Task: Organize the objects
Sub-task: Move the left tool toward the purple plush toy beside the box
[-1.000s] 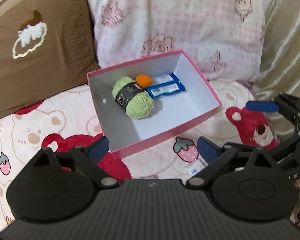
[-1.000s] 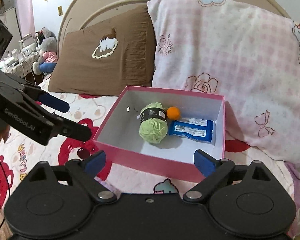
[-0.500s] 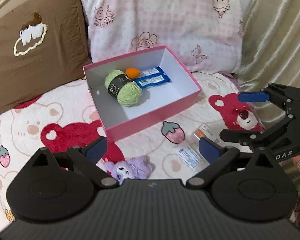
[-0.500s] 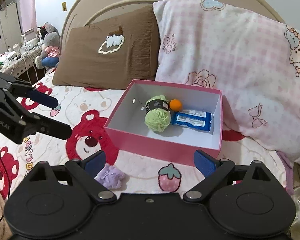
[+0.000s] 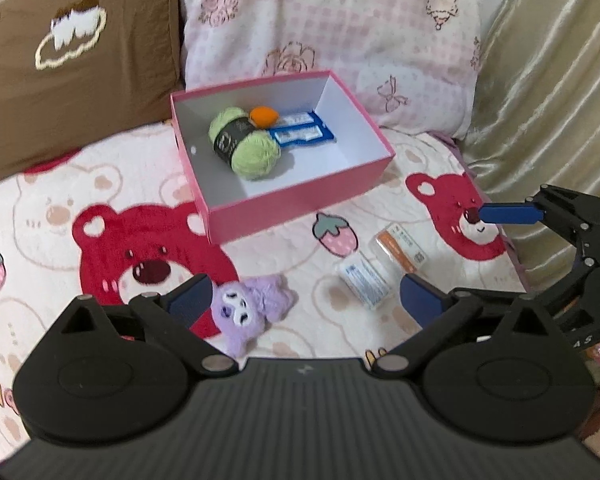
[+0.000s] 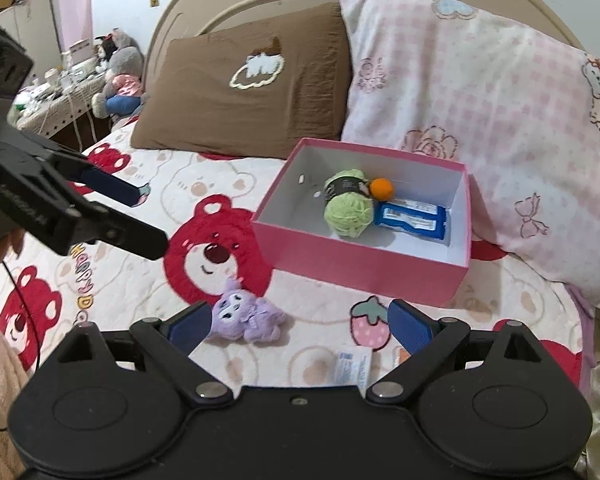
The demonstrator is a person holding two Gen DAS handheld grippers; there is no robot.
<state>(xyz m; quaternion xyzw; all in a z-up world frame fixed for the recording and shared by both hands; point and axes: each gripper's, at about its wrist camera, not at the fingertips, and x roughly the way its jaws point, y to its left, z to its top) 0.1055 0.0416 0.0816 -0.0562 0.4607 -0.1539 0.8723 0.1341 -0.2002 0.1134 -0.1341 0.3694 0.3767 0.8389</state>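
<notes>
Box (image 5: 300, 204) sits on the bed (image 5: 60, 208) holding yarn (image 5: 244, 144), orange ball (image 5: 263, 116) and blue packet (image 5: 300, 133). I see plush (image 5: 248, 308) and two packets (image 5: 366, 284) in front. Left claw (image 5: 306, 300) and right claw (image 6: 300, 322) both wide open, empty.

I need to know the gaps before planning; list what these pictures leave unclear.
- White packet: right wrist view, near end hidden behind the gripper body; print too small.
- Orange packet: right wrist view, mostly hidden by a finger.
- Blue packets: left wrist view, labels blurred.
</notes>
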